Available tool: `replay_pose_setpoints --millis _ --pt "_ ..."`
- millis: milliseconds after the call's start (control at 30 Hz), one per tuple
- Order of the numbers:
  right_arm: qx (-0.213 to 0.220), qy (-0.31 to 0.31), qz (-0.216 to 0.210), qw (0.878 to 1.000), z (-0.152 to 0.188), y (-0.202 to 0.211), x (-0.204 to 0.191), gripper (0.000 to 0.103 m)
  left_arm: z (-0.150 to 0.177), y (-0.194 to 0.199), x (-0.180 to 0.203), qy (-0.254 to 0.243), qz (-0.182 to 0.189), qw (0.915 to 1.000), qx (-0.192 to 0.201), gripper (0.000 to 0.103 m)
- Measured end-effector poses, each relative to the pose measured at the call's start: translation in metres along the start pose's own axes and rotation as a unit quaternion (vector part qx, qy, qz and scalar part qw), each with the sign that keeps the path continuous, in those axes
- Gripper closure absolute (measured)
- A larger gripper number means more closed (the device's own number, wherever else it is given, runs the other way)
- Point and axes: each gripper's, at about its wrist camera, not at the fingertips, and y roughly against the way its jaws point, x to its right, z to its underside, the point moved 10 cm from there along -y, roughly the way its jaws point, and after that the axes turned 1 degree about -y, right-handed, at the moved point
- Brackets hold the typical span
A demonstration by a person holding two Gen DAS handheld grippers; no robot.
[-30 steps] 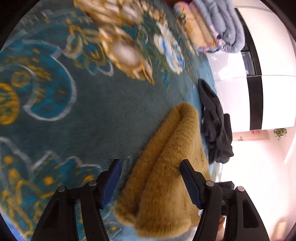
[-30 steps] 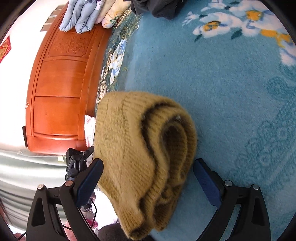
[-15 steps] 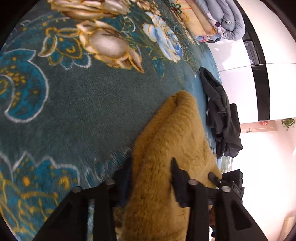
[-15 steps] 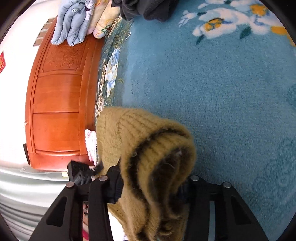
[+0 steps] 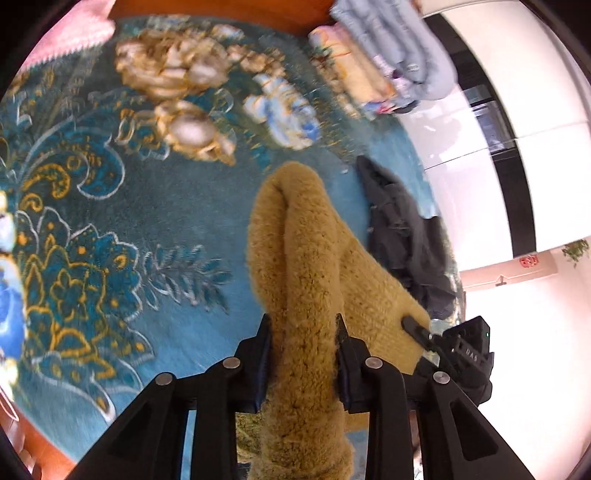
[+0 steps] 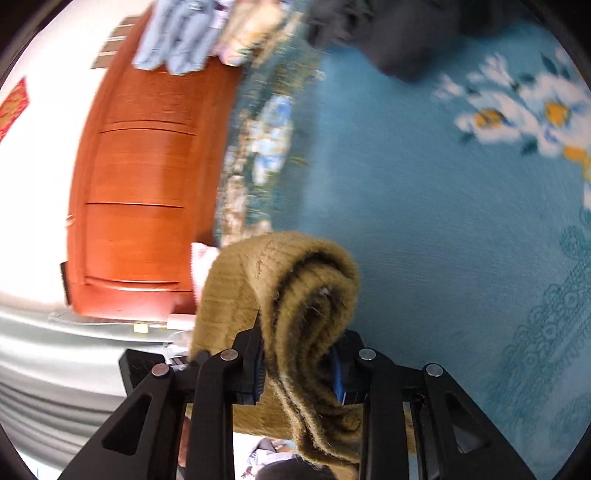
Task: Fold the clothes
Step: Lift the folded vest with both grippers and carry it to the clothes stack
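A folded mustard-yellow knitted sweater [image 5: 306, 266] is lifted off the teal floral bedspread [image 5: 129, 206]. My left gripper [image 5: 303, 332] is shut on one thick end of it, the fuzzy fold squeezed between the blue pads. My right gripper [image 6: 297, 343] is shut on the other end of the sweater [image 6: 295, 280], where several rolled layers bulge out between the fingers. In the left wrist view the other gripper [image 5: 458, 350] shows at the sweater's far corner. The bedspread [image 6: 424, 221] lies below in the right wrist view.
A crumpled dark grey garment [image 5: 402, 236] lies on the bedspread beyond the sweater, also seen as a dark garment [image 6: 399, 33]. Folded clothes [image 5: 388, 59] are stacked by the orange wooden headboard [image 6: 147, 177]. A pink cloth [image 5: 70, 33] lies at the far left.
Both grippers went from open around the sweater's ends to shut on them. The sweater has since been raised off the bedspread, and both views have swung.
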Motion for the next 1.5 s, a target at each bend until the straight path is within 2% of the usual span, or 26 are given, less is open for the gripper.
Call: replay_pose_setpoints --millis 67,167,267,367,567,800,1000,1200,1333,1500 --pt "0.001 0.013 -0.008 1.0 0.001 0.008 -0.014 0.074 0.003 0.008 0.029 -0.018 0.013 0.9997 0.005 0.073" --pt "0.032 0.015 -0.031 0.999 -0.004 0.051 -0.036 0.074 0.008 0.019 0.072 -0.046 0.034 0.9983 0.014 0.073" --pt "0.081 0.036 -0.041 0.995 -0.005 0.125 -0.052 0.074 0.013 0.031 0.115 -0.074 0.054 0.9956 0.022 0.073" --pt "0.13 0.054 -0.04 0.989 -0.001 0.198 -0.062 0.074 0.033 0.023 0.175 -0.117 0.089 0.9891 0.003 0.073" --pt "0.241 0.055 -0.001 0.969 0.033 0.348 -0.049 0.074 0.096 -0.012 0.283 -0.193 0.151 0.9679 -0.055 0.073" --pt "0.338 0.008 0.041 0.94 0.086 0.484 -0.006 0.074 0.195 -0.054 0.372 -0.24 0.202 0.9385 -0.144 0.073" --pt "0.373 -0.052 0.081 0.923 0.118 0.576 0.066 0.074 0.265 -0.106 0.413 -0.249 0.214 0.9182 -0.222 0.073" --pt "0.378 -0.088 0.114 0.915 0.116 0.643 0.129 0.074 0.322 -0.157 0.428 -0.235 0.217 0.9037 -0.284 0.073" --pt "0.36 -0.099 0.135 0.918 0.094 0.648 0.163 0.074 0.339 -0.187 0.418 -0.236 0.196 0.9034 -0.3 0.072" --pt "0.337 -0.122 0.146 0.922 0.071 0.624 0.211 0.074 0.342 -0.215 0.38 -0.216 0.155 0.9126 -0.311 0.072"
